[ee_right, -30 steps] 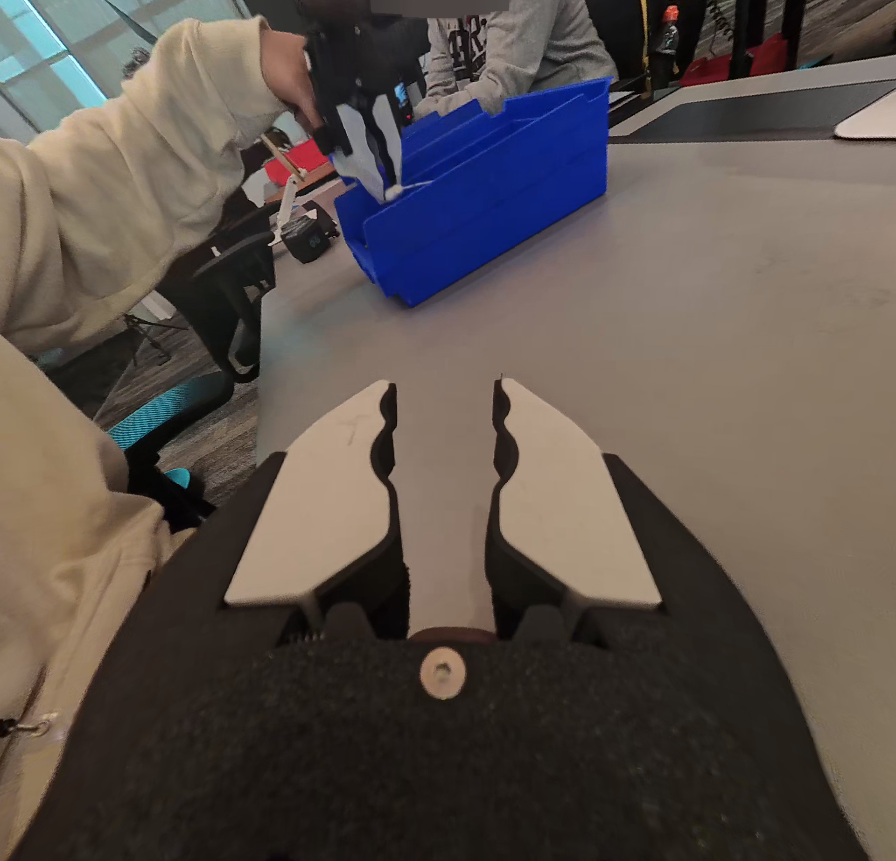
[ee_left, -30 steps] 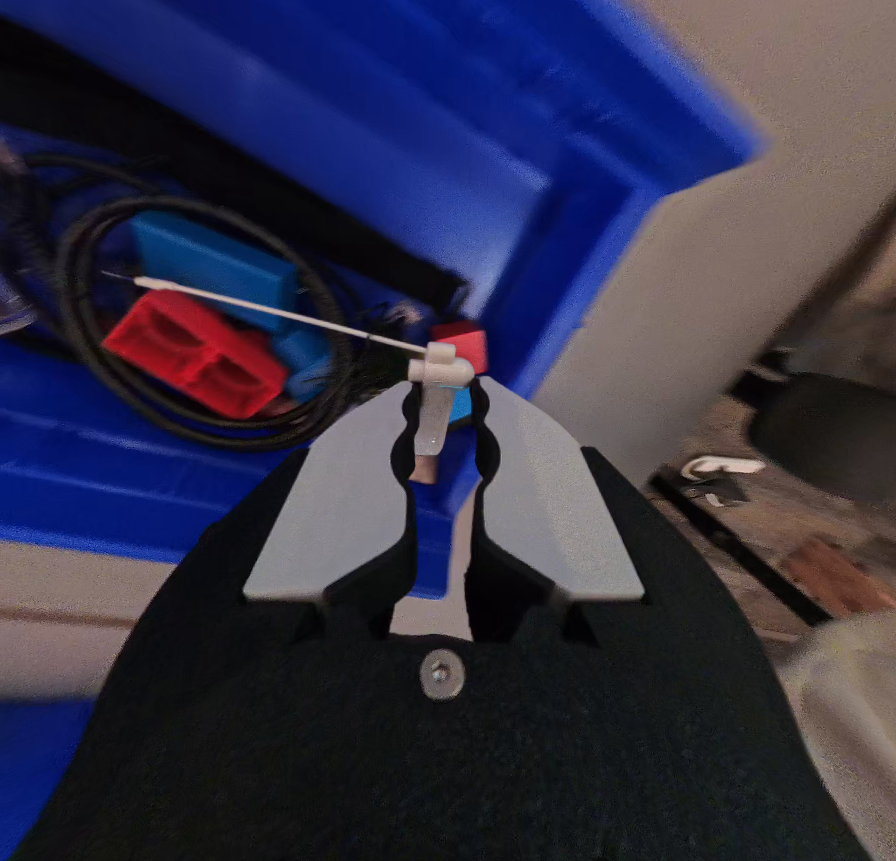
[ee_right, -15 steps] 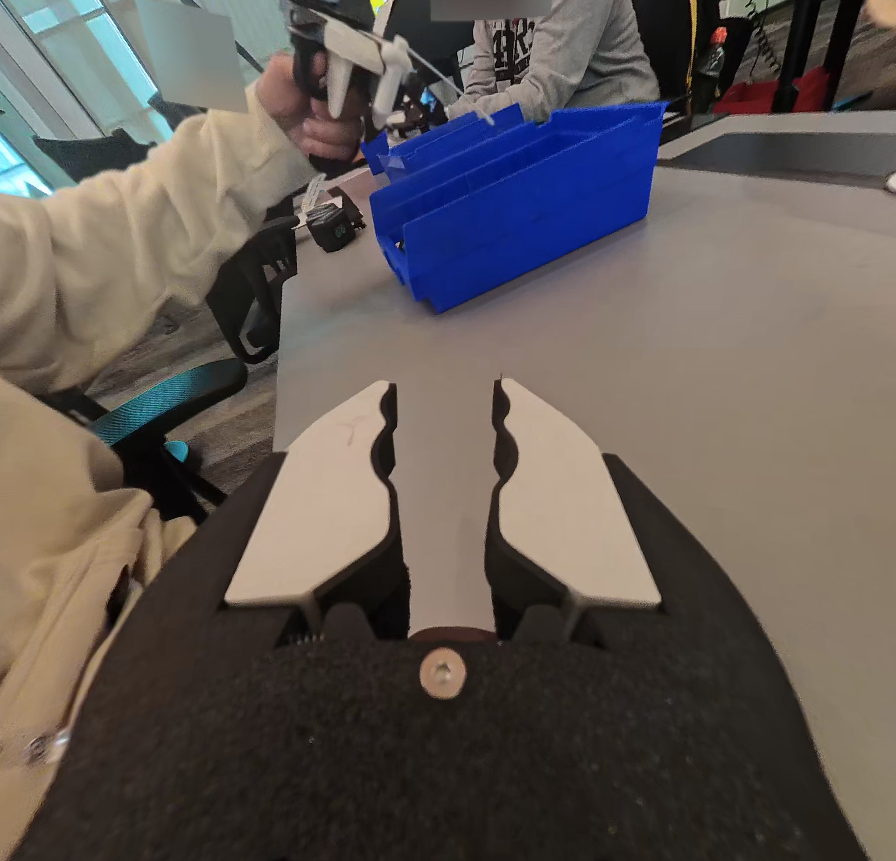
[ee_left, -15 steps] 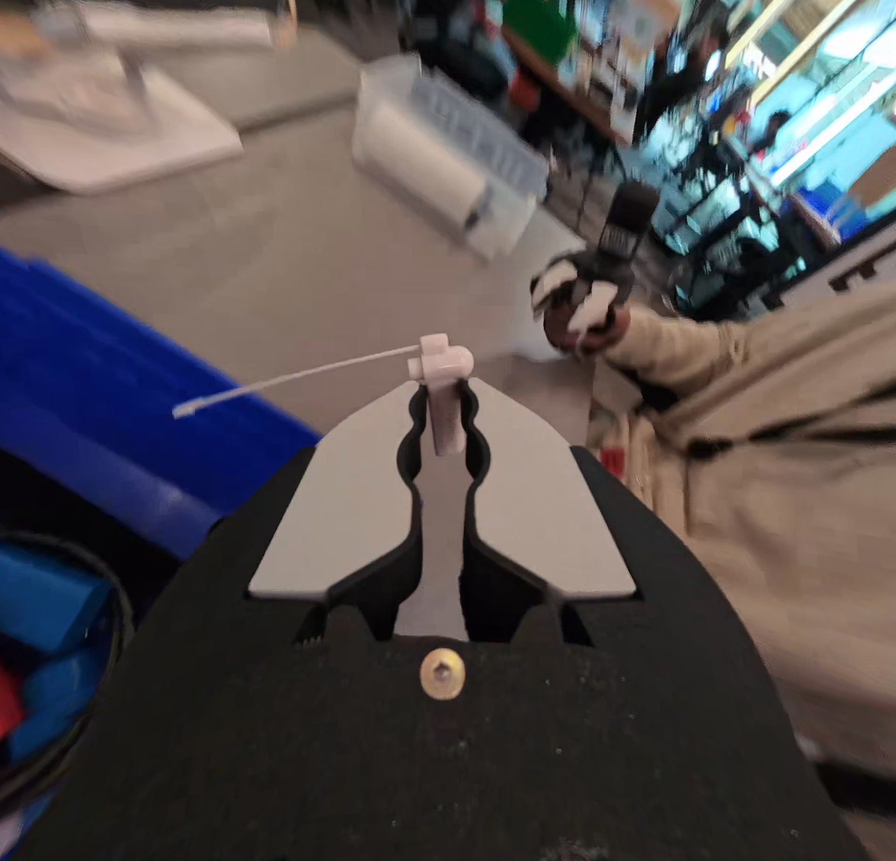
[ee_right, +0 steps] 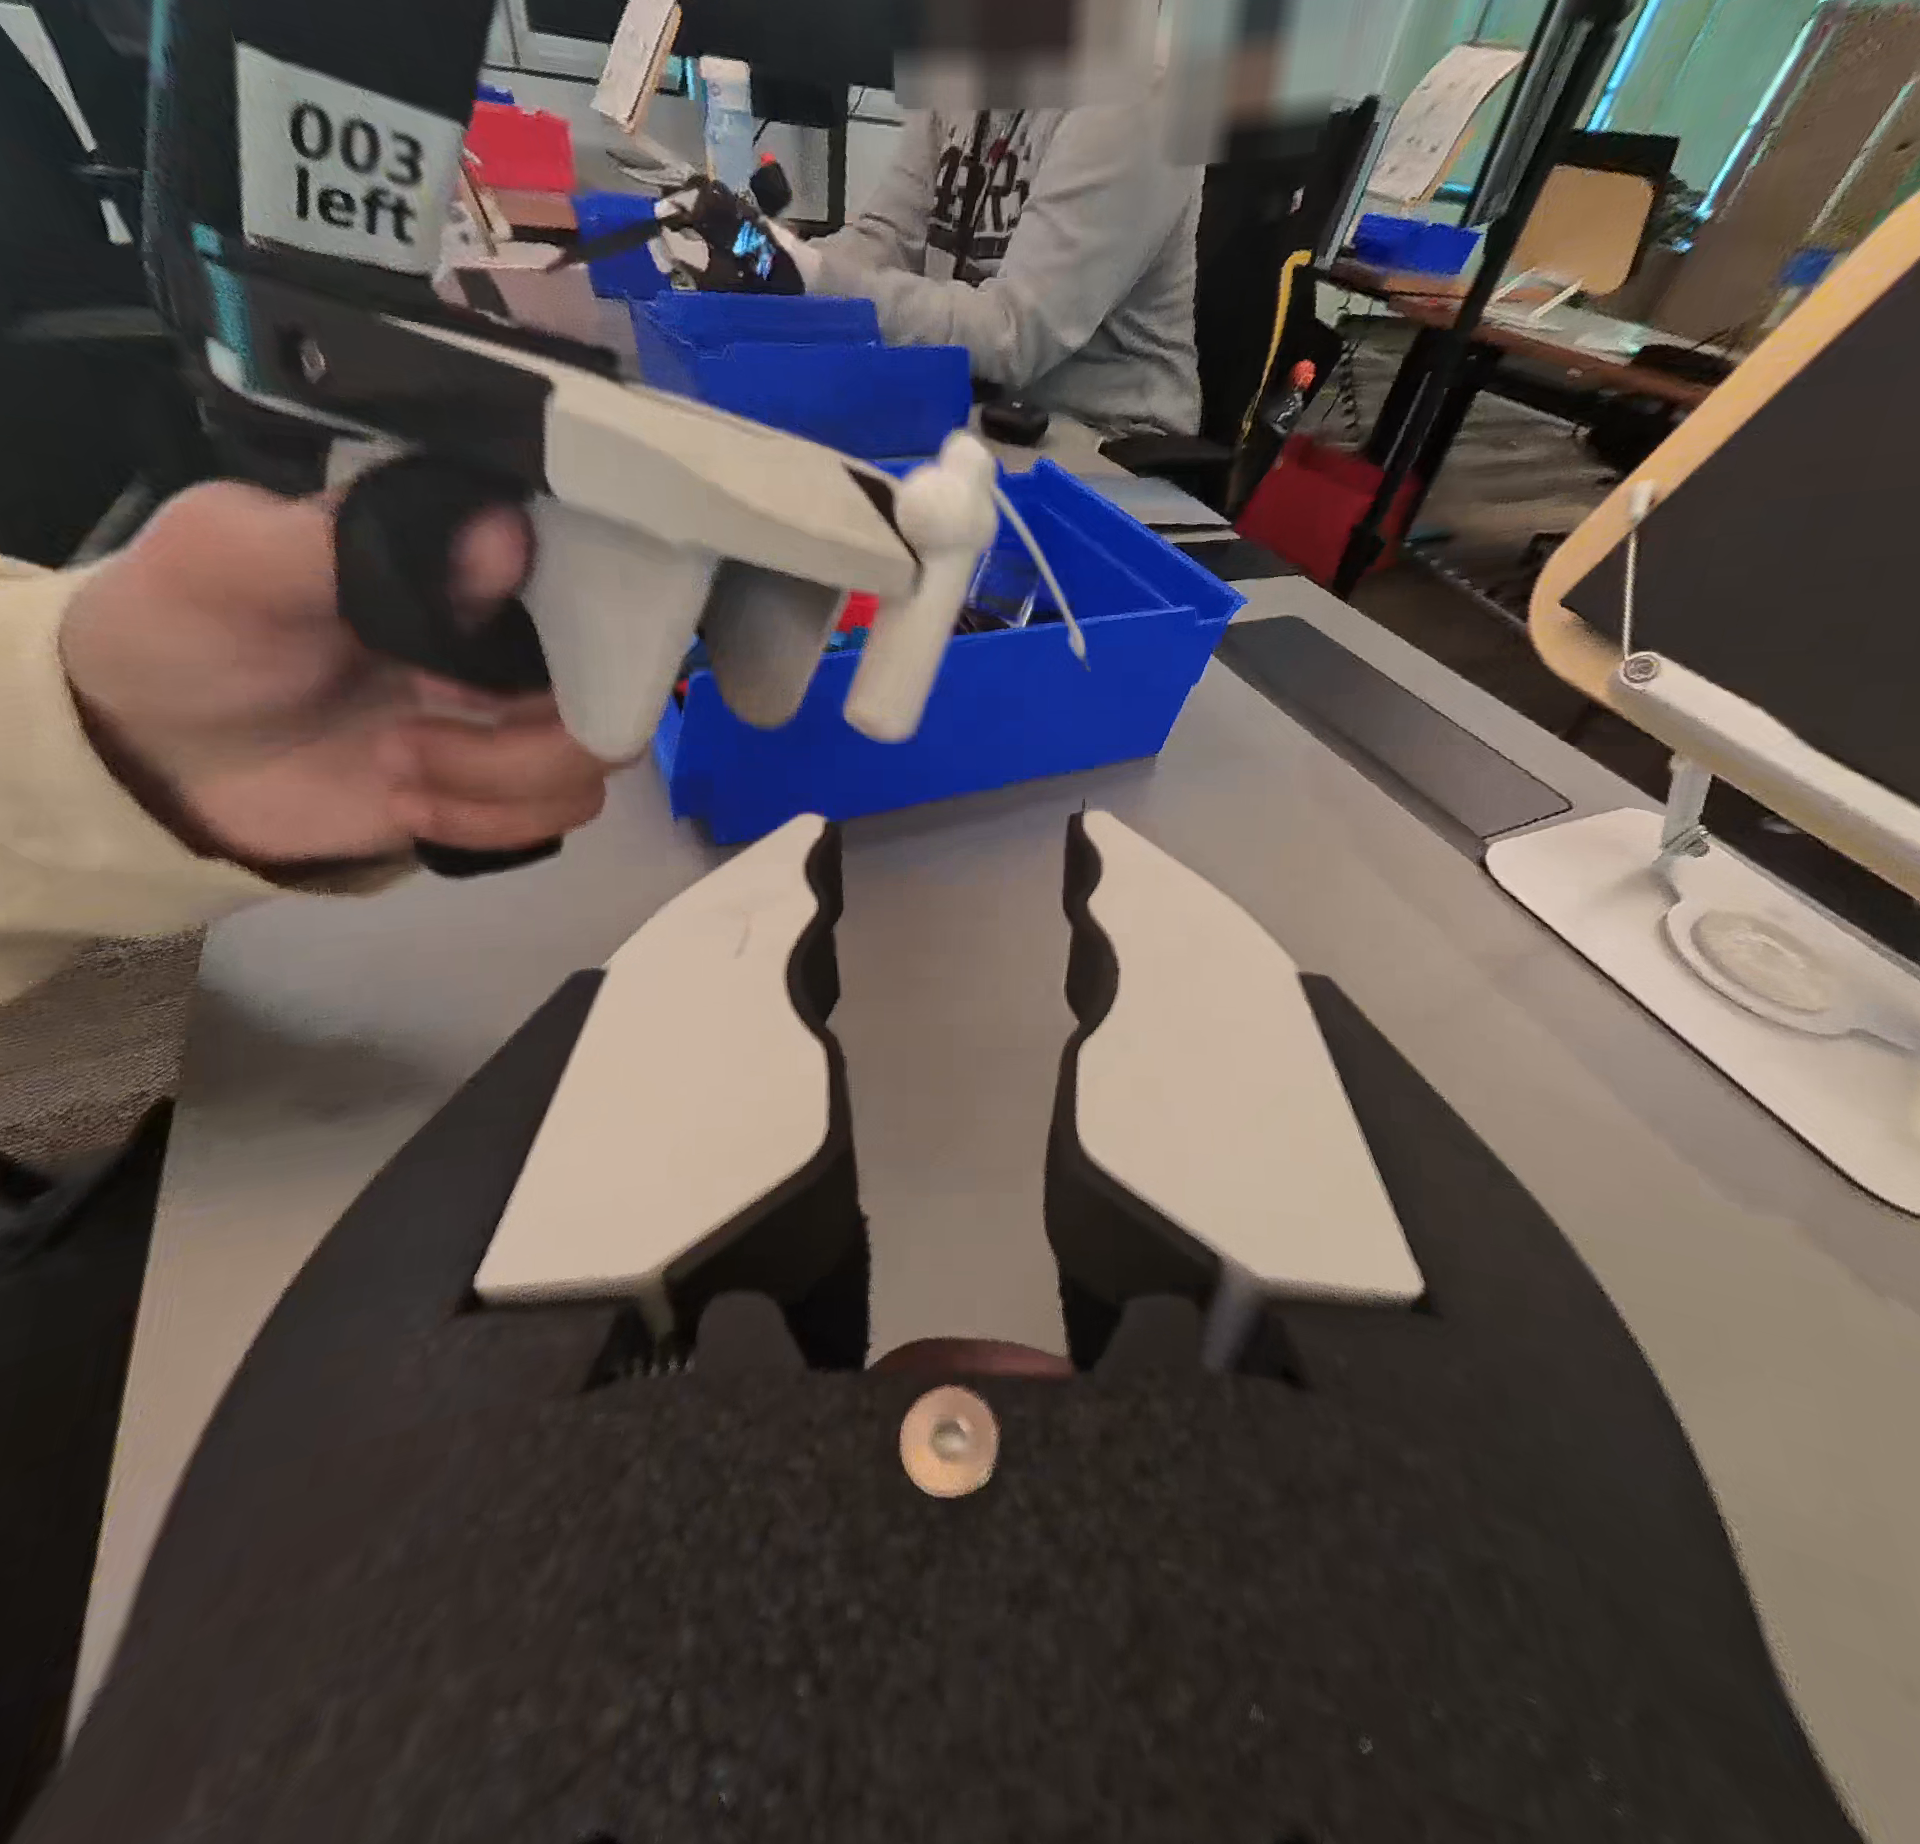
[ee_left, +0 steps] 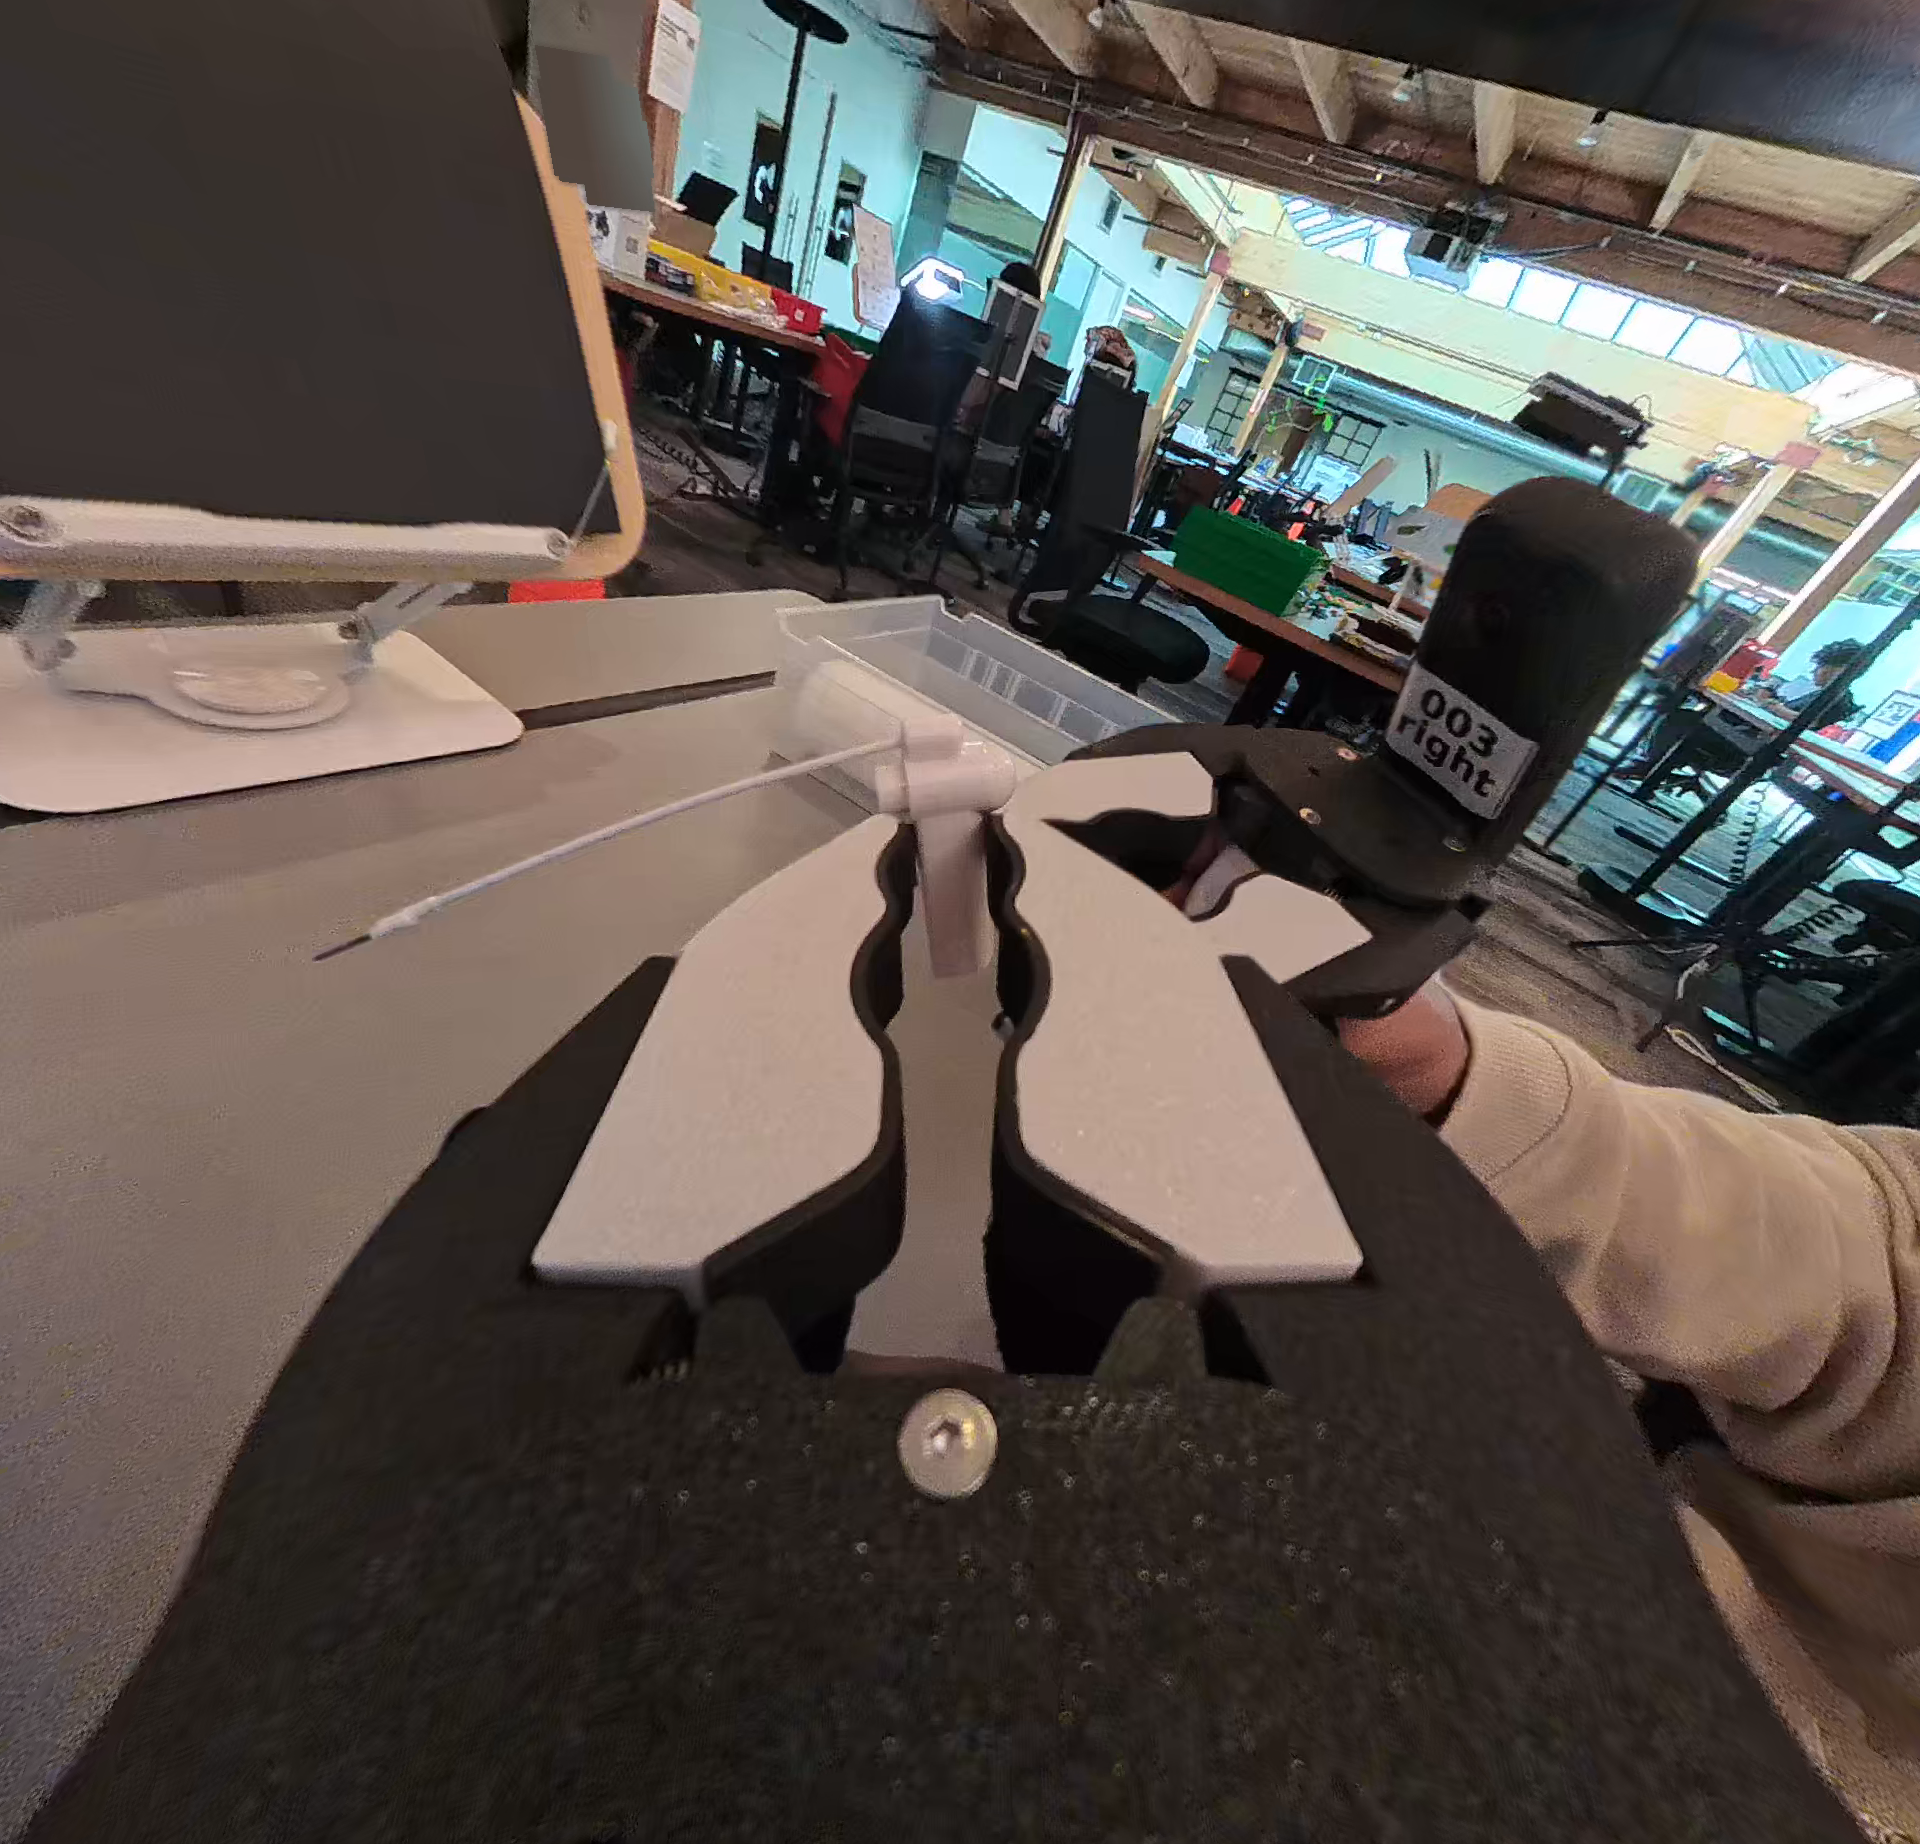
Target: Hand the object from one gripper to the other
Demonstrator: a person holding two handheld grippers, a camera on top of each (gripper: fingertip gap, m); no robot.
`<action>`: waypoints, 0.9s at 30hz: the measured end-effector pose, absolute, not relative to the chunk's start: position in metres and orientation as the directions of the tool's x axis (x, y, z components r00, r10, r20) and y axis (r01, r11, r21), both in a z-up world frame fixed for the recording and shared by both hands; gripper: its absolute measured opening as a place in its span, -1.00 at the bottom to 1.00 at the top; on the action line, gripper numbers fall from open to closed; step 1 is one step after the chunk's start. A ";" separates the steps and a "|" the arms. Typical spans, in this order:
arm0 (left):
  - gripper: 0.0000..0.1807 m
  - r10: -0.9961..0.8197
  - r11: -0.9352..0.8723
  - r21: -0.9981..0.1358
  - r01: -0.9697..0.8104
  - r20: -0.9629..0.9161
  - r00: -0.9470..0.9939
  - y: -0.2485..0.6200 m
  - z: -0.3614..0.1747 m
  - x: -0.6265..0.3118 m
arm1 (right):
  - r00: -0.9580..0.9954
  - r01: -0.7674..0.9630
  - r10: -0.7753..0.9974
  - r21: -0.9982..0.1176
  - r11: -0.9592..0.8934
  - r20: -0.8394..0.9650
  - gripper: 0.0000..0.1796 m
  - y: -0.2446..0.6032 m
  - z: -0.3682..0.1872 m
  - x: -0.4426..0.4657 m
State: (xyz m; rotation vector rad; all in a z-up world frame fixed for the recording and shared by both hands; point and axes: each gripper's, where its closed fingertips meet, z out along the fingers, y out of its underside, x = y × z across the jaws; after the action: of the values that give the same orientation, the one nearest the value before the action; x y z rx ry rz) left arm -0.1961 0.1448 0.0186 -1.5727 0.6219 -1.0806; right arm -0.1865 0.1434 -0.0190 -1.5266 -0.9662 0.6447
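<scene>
The object is a small white plastic piece with a short stem and a long thin rod with a dark tip pointing left. My left gripper is shut on its stem and holds it in the air above the grey table. My right gripper is open and empty, low over the table. In the right wrist view the left gripper holds the piece just above and left of my right fingertips. In the left wrist view the right gripper sits close on the right of the piece.
A blue bin with cables and coloured parts stands behind the left gripper. A monitor on a white stand is on the right of the table. A clear plastic bin lies at the far table edge. A seated person is behind the bin. Across from one pair of fingers to the other is roughly 4 cm.
My left gripper lifted the white piece out of the blue bin and swung it over to the right gripper. The right gripper rose a little, turned toward it and stayed open.
</scene>
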 end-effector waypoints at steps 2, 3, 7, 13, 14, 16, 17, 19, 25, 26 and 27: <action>-0.86 -0.828 -0.295 -0.945 0.139 0.326 0.457 0.143 0.013 -0.189 | 0.539 0.237 0.832 -0.971 -0.002 0.130 -0.59 0.141 -0.019 -0.188; -0.86 -0.829 -0.292 -0.946 0.141 0.324 0.457 0.142 0.012 -0.186 | 0.555 0.232 0.822 -0.973 -0.002 0.130 -0.61 0.141 -0.018 -0.188; -0.86 -0.826 -0.281 -0.947 0.156 0.321 0.464 0.138 0.011 -0.181 | 0.570 0.181 0.819 -0.982 -0.051 0.062 -0.67 0.138 -0.016 -0.193; -0.86 -0.810 -0.262 -0.952 0.160 0.307 0.500 0.140 0.004 -0.178 | 0.608 0.184 0.792 -0.980 -0.075 0.054 -0.86 0.141 -0.021 -0.189; -0.86 -0.814 -0.260 -0.954 0.153 0.301 0.496 0.139 0.002 -0.178 | 0.603 0.188 0.796 -0.980 -0.070 0.059 -0.86 0.141 -0.022 -0.188; -0.78 -0.825 -0.241 -0.964 0.110 0.263 0.500 0.137 -0.002 -0.181 | 0.584 0.168 0.811 -0.980 -0.106 0.013 -0.86 0.141 -0.026 -0.184; -0.71 -0.828 -0.222 -0.973 0.072 0.226 0.512 0.136 -0.007 -0.185 | 0.577 0.168 0.817 -0.976 -0.136 -0.015 -0.87 0.143 -0.031 -0.179; -0.68 -0.838 -0.167 -0.986 -0.003 0.141 0.528 0.135 -0.015 -0.196 | 0.544 0.168 0.837 -0.969 -0.182 -0.063 -0.87 0.146 -0.041 -0.165; -0.50 -0.944 -0.238 -0.940 -0.242 0.165 0.287 0.111 -0.046 -0.198 | 0.195 0.371 0.921 -0.844 -0.389 -0.339 -0.86 0.106 -0.052 -0.129; -0.51 -0.951 -0.250 -0.928 -0.277 0.182 0.250 0.106 -0.048 -0.195 | 0.159 0.408 0.934 -0.840 -0.357 -0.320 -0.86 0.098 -0.047 -0.124; -0.51 -0.957 -0.249 -0.920 -0.304 0.184 0.226 0.102 -0.049 -0.190 | 0.130 0.439 0.948 -0.841 -0.316 -0.289 -0.86 0.091 -0.042 -0.122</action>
State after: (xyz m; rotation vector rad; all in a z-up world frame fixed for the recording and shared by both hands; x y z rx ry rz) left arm -0.1905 0.1022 -0.0491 -1.7098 1.1831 -1.0407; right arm -0.1224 0.0913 -0.0424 -1.8331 -1.3357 1.1338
